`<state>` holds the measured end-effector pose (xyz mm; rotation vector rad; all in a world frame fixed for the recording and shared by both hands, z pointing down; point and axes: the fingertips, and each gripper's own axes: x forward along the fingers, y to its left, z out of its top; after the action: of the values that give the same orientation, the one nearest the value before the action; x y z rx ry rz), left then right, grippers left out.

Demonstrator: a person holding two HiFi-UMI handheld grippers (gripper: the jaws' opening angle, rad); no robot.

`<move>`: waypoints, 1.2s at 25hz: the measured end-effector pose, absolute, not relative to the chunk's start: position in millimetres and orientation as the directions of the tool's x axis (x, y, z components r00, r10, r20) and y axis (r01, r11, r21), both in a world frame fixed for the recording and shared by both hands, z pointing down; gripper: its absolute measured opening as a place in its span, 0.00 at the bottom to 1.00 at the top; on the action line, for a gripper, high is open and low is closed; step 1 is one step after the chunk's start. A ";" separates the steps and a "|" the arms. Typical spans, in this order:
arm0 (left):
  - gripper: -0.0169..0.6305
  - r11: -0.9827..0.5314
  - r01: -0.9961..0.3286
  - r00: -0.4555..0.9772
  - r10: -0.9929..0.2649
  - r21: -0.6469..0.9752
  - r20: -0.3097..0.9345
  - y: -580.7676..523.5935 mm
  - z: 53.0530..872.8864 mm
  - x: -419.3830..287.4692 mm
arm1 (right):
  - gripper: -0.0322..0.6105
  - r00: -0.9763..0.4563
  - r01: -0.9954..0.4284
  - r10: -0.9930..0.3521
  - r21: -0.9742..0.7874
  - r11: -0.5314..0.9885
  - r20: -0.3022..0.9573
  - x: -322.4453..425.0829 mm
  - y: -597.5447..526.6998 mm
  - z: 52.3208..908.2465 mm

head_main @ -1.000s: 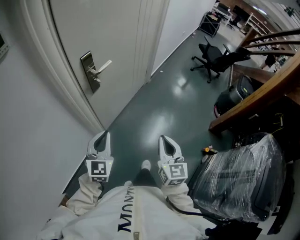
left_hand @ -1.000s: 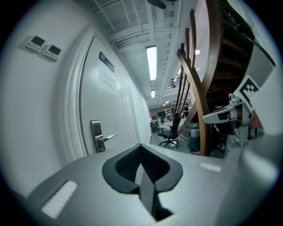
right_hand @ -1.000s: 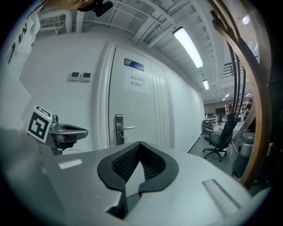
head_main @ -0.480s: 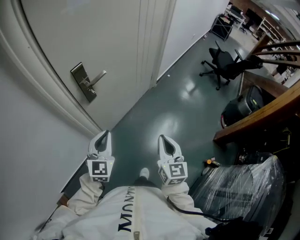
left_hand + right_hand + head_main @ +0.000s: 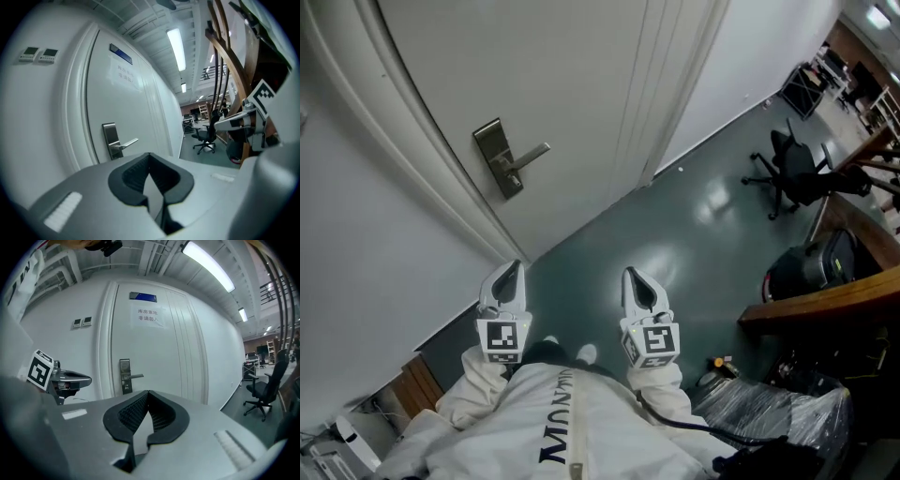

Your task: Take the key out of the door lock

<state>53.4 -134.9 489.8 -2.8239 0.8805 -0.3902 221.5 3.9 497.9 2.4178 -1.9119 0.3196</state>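
**Steel lock plate well out of reach: close in before pinching**

Steel marks the target: a brushed lock plate on the white door, with a lever handle pointing right in the head view. The key itself cannot be made out in any view. By the task it should sit in that plate, probably below the lever.

The left tongs and right tongs hang low in front of the person's chest, over the dark floor and well apart from the door. Both pairs are pressed together at the tips with nothing between them.

The step in hand looks like the approach. To do it well, the person would step up until the plate fills a gripper view and the key head is plainly seen. One pair of tongs then needs to part before it nears the plate. It should come in square to the door, below the lever and clear of it. The pinch belongs on the flat faces of the key head. A key not turned back to its neutral position would likely bind, so the pull should be straight out, without twisting.
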 end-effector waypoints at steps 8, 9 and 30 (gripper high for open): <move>0.03 -0.714 -0.665 0.685 -0.700 -0.221 0.201 -179.0 490.9 21.3 | 0.05 0.048 -0.992 -0.978 -0.103 -0.070 0.203 204.0 -68.4 501.5; 0.03 -0.704 -0.676 0.675 -0.710 -0.218 0.201 -185.2 491.9 19.0 | 0.05 0.031 -0.994 -0.978 -0.100 -0.052 0.207 202.2 -77.8 502.0; 0.03 -0.594 -0.789 0.572 -0.803 -0.157 0.168 -306.0 496.2 -12.8 | 0.05 -0.130 -0.991 -0.963 -0.013 0.130 0.238 155.7 -247.4 493.3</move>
<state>-12.8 -306.0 496.2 -2.7271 1.3825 -0.3419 155.7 -247.4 493.3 1.9495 -2.2266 0.2500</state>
